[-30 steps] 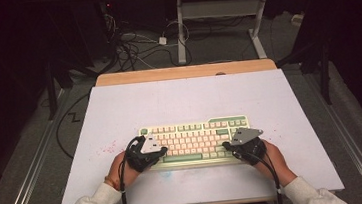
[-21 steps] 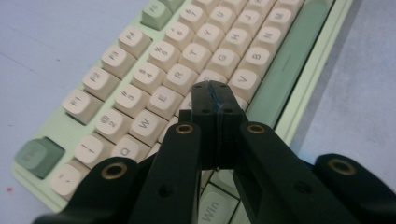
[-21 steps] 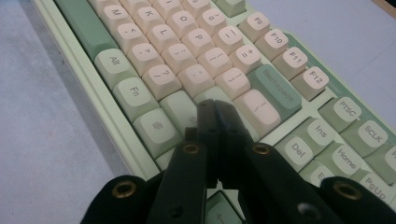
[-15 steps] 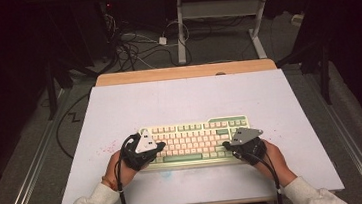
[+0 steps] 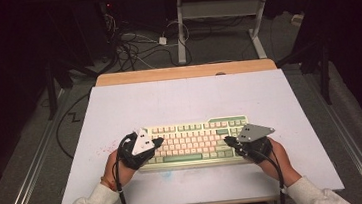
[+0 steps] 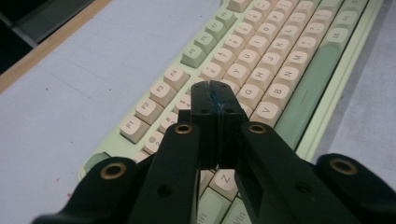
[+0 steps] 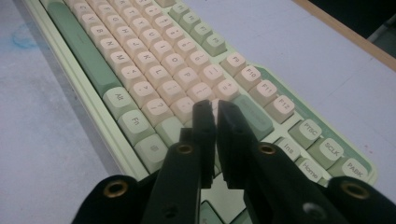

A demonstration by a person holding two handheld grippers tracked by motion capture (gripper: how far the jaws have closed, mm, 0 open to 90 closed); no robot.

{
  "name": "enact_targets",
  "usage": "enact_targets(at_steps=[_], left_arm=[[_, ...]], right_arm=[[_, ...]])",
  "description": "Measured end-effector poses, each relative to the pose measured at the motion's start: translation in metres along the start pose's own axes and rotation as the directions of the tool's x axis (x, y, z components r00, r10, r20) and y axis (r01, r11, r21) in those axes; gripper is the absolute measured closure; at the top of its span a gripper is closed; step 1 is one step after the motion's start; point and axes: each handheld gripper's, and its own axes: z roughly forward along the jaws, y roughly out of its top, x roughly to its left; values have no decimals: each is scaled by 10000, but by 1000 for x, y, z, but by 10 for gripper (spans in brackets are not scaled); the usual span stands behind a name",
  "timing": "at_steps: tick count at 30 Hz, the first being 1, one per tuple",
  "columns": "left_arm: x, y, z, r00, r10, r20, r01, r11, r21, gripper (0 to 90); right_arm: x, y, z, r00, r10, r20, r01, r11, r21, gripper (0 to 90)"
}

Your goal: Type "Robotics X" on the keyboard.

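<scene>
A pale green keyboard (image 5: 193, 141) with cream keys lies on the white table top near the front edge. My left gripper (image 5: 160, 141) hovers over the keyboard's left end. In the left gripper view its jaws (image 6: 215, 88) are pressed together above the letter keys (image 6: 261, 60). My right gripper (image 5: 227, 140) hovers over the right end. In the right gripper view its tips (image 7: 211, 106) stand a hairline apart above the keys (image 7: 140, 60) near the Enter block. Both pairs of jaws have just been opening by a trace, with nothing between them.
The white table top (image 5: 189, 101) has a wooden strip (image 5: 186, 72) along its far edge. Behind it are a desk frame (image 5: 221, 17) and loose cables (image 5: 138, 41) on the floor. Faint red and blue smudges mark the board near the keyboard.
My left gripper has shifted slightly at the keyboard's left end. The right hand has stayed where it was.
</scene>
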Motion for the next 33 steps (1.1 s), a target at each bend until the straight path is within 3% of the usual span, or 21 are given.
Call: enact_targets(at_steps=[6, 13, 20, 32, 33], left_arm=[[0, 0, -2, 9997, 41, -250, -46, 9998, -187, 806], [0, 0, -1, 9987, 49, -500, -60, 9997, -227, 602], [3, -2, 0, 9967, -262, -765, 239, 9992, -309, 411], [-1, -3, 6, 9968, 18, -801, 1, 9997, 236, 311], [-2, -3, 6, 9959, 30, -899, -11, 9998, 215, 256]], right_arm=[[-1, 1, -3, 9999, 103, 61, -102, 9996, -279, 801], [0, 3, -7, 9996, 179, 204, -167, 9983, -556, 687], [0, 4, -7, 9991, 212, 377, -185, 9974, -700, 482], [-1, 3, -5, 9961, 520, 719, -449, 9942, -974, 241], [-1, 3, -4, 9958, 528, 745, -455, 9943, -966, 239]])
